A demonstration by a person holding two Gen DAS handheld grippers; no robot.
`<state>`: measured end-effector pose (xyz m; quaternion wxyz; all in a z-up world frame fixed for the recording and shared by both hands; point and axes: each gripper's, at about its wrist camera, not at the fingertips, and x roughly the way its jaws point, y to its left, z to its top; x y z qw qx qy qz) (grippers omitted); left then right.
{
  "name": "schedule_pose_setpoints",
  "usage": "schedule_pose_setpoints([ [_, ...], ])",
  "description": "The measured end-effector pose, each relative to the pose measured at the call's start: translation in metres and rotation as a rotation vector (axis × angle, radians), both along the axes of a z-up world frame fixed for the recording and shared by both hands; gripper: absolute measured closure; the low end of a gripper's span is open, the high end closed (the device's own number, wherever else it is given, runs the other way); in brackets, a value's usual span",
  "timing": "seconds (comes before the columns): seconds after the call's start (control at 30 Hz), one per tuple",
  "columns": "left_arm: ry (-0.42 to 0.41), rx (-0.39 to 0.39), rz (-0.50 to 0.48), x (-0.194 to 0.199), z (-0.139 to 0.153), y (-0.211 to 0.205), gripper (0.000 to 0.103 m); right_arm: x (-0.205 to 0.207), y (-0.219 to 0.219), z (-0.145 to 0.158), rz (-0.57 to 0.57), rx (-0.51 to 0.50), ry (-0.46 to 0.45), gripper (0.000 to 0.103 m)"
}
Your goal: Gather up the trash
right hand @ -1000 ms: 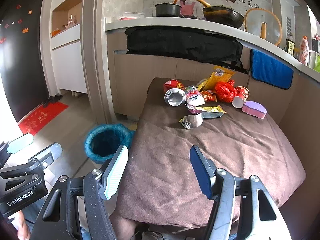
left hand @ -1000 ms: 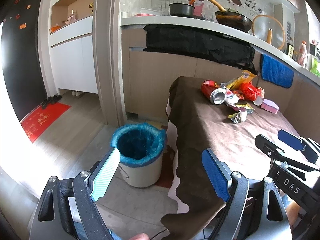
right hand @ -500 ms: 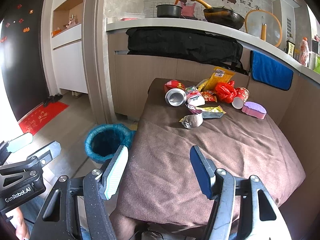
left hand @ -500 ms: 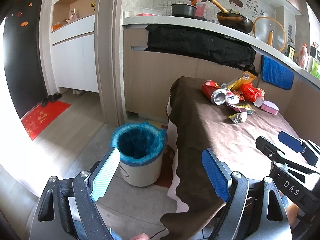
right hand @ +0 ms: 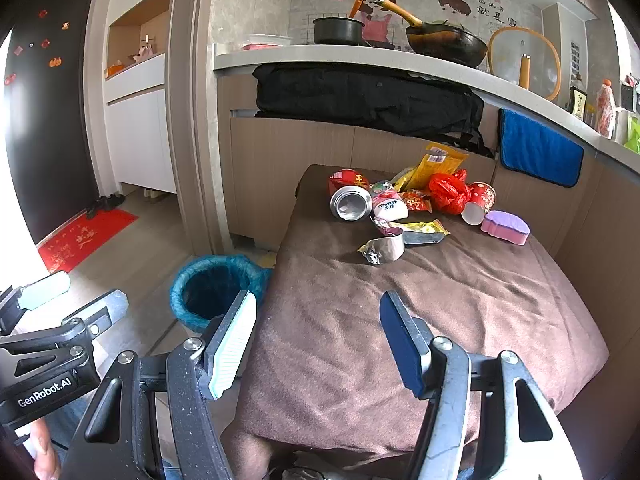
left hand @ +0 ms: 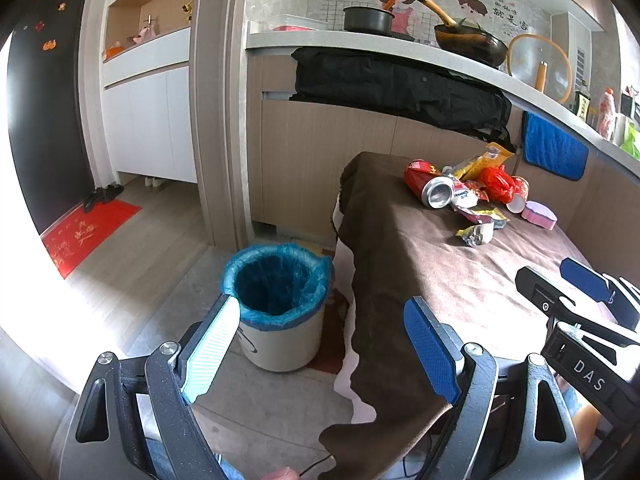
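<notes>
Both grippers stand apart and empty at this moment. Our left gripper (left hand: 316, 346) fills the bottom of its own view, its pale and blue pads wide open, with the blue-lined trash bin (left hand: 278, 300) on the floor seen just between and behind them. Our right gripper (right hand: 318, 340) is open too, low in its view, over the near part of the brown cloth on the bench (right hand: 400, 320), and nothing is between its pads.

The trash lies in one heap at the far end of the bench, in the upper right of the right-wrist view: a red can (right hand: 350, 200) on its side with its open end toward us, a crumpled silver wrapper (right hand: 382, 250) nearest to us, a yellow packet (right hand: 438, 164), a red plastic bag (right hand: 448, 192) and a paper cup (right hand: 478, 202). A purple sponge (right hand: 506, 227) lies beside the heap, to the right.

We judge that the task is only at its beginning: no piece is picked. The next move calls for reaching forward over the bench to the heap, probably for the silver wrapper, because it is nearest and lies a little apart, and then closing on it.

Against the earlier frames almost nothing differs: both grippers keep the same place and opening, and the heap lies the same.
</notes>
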<state>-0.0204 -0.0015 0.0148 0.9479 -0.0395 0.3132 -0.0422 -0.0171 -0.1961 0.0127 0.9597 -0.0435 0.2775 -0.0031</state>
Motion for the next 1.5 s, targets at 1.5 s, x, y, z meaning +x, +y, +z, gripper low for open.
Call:
schedule_pose_setpoints([
  [1.5, 0.006, -0.001, -0.003, 0.0004, -0.0031, 0.0039, 0.019, 0.0023, 0.0022, -0.0050, 0.011, -0.007, 0.021, 0.042],
])
